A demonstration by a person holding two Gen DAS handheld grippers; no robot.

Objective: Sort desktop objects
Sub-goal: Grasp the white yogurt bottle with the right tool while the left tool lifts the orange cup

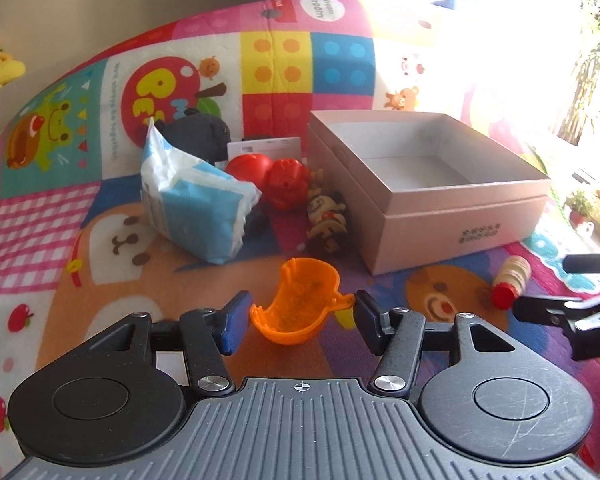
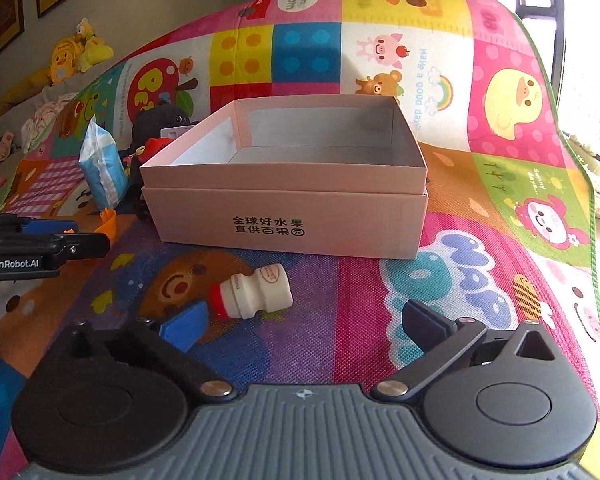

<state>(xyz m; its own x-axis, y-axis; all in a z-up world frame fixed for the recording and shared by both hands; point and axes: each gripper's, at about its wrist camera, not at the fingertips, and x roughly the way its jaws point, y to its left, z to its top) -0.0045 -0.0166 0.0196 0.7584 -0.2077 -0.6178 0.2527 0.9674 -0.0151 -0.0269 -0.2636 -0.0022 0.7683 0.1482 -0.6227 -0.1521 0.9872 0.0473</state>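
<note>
An orange plastic cup (image 1: 300, 308) lies on its side on the play mat. My left gripper (image 1: 302, 322) is shut on it, one pad against each side. The same gripper (image 2: 80, 240) shows at the left edge of the right wrist view, with the cup's orange edge (image 2: 108, 218) peeking past it. A small white bottle with a red cap (image 2: 252, 292) lies on the mat just ahead of my right gripper (image 2: 304, 322), near its blue left pad (image 2: 184, 326). That gripper stands wide open and holds nothing. The bottle (image 1: 512, 280) and right gripper (image 1: 556, 286) also appear at the right of the left wrist view.
An open, empty pink cardboard box (image 1: 460, 220) (image 2: 284, 200) stands behind both grippers. To its left sit a blue-white packet (image 1: 196, 200), a red toy (image 1: 276, 180), a wooden figure (image 1: 326, 220) and a dark plush (image 1: 196, 132). The mat's green edge (image 2: 596, 240) runs along the right.
</note>
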